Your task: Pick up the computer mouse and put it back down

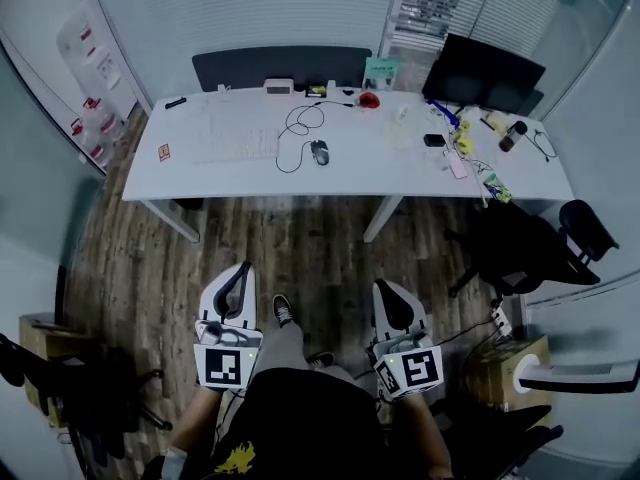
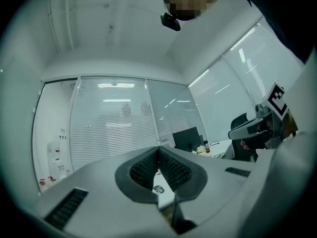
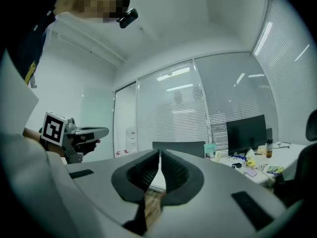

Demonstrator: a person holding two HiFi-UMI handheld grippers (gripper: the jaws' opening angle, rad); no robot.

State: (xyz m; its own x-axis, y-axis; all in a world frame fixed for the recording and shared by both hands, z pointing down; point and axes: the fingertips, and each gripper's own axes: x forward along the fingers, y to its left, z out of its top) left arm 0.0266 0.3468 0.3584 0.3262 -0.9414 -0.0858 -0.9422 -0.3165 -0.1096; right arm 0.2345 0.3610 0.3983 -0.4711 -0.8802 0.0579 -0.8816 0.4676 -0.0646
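A dark computer mouse (image 1: 319, 151) with a looped black cable lies on the white desk (image 1: 240, 173), far ahead of me; it also shows small below the jaws as the mouse (image 2: 158, 189) in the left gripper view. My left gripper (image 1: 243, 268) and right gripper (image 1: 379, 286) hang close to my body over the wood floor, well short of the desk. Both are shut with nothing between the jaws. The left gripper (image 2: 158, 148) and right gripper (image 3: 160, 151) point level toward the desk.
A white keyboard (image 1: 236, 144) lies left of the mouse. A black monitor (image 1: 482, 73) and small clutter (image 1: 462, 143) fill the desk's right end. A dark chair (image 1: 282, 66) stands behind the desk, another black chair (image 1: 520, 248) at my right, and a cardboard box (image 1: 512, 366) beside me.
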